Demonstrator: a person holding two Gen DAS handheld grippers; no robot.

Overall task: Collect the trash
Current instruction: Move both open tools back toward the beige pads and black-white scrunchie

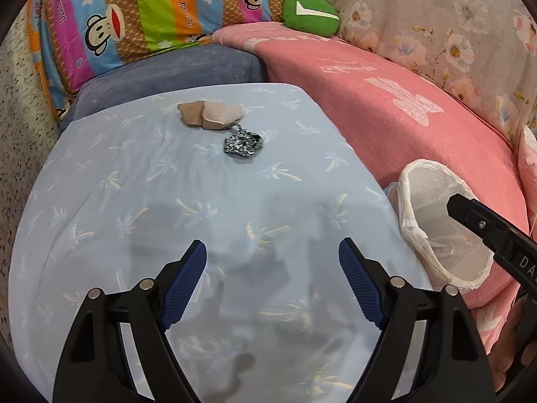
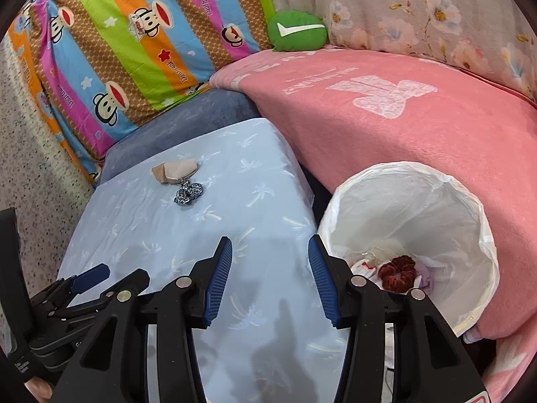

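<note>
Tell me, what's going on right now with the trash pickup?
Left gripper open, empty. Right gripper open, empty. Cardboard scraps and speckled scrunchie on table; red scrunchie in bin. Path clear.

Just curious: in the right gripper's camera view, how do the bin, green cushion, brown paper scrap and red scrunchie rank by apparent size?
1. Bin, though nearest the camera.
2. Green cushion.
3. Brown paper scrap and red scrunchie: too alike to rank.
</note>
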